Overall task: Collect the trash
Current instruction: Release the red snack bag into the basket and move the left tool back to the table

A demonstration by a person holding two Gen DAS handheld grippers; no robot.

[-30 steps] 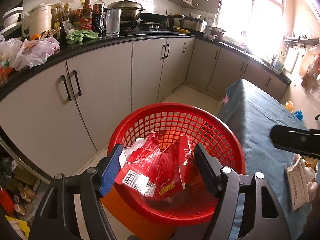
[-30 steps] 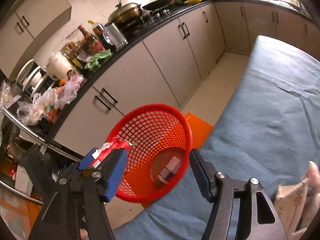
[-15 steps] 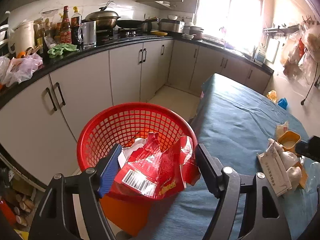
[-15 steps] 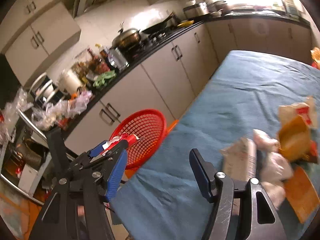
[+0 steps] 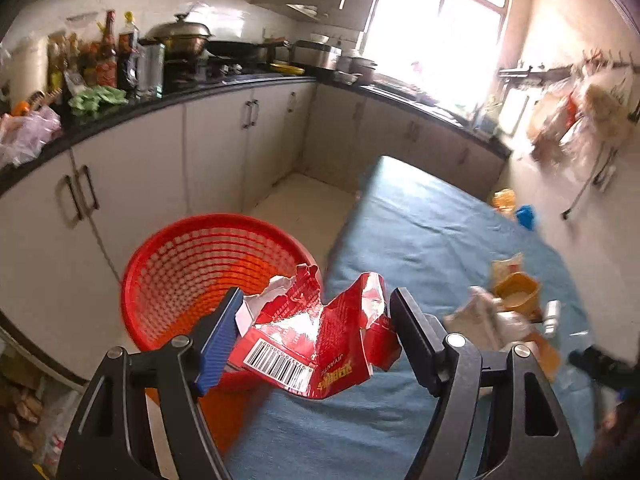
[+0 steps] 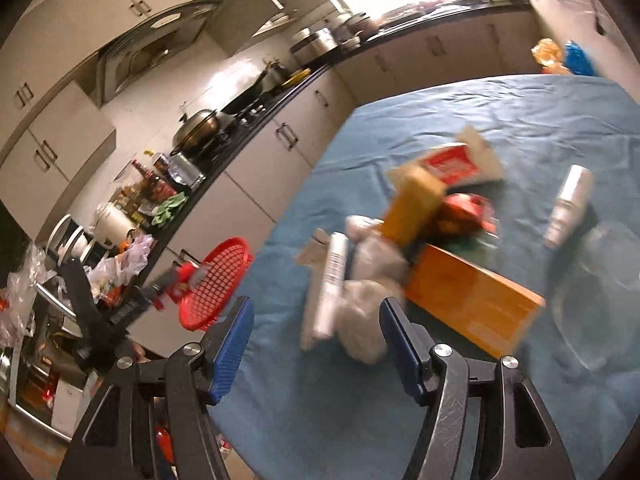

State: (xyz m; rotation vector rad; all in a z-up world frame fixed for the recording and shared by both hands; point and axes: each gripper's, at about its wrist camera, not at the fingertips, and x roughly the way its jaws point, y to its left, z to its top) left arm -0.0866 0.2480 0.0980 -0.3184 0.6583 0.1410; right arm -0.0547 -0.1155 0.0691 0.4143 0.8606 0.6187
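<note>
Two grippers have swung away from the basket side toward the table since a second ago. My left gripper (image 5: 316,334), which hung squarely over the red basket (image 5: 192,264) then, now sits above the table's near edge, with the basket off to its left on the floor beside the cabinets. It holds a torn red wrapper (image 5: 320,344) between its fingers, barcode facing me; the jaws are wide apart and the wrapper spans the gap, pressed against the blue pad on the left. My right gripper (image 6: 316,344), which looked down into the basket earlier, now faces the trash pile (image 6: 360,276) on the blue tablecloth (image 6: 540,128). Its jaws stand wide open and hold nothing.

On the cloth lie crumpled white plastic, an orange box (image 6: 476,304), a yellow cup (image 6: 416,200), a red-and-white carton (image 6: 456,164) and a small white bottle (image 6: 568,204), all blurred by motion. Grey cabinets (image 5: 224,148) under a black counter (image 5: 120,116) line the room, carrying a lidded wok (image 5: 180,36), sauce bottles (image 5: 108,52) and a green cloth (image 5: 96,100). Bright daylight floods a window (image 5: 436,28) at the far end.
</note>
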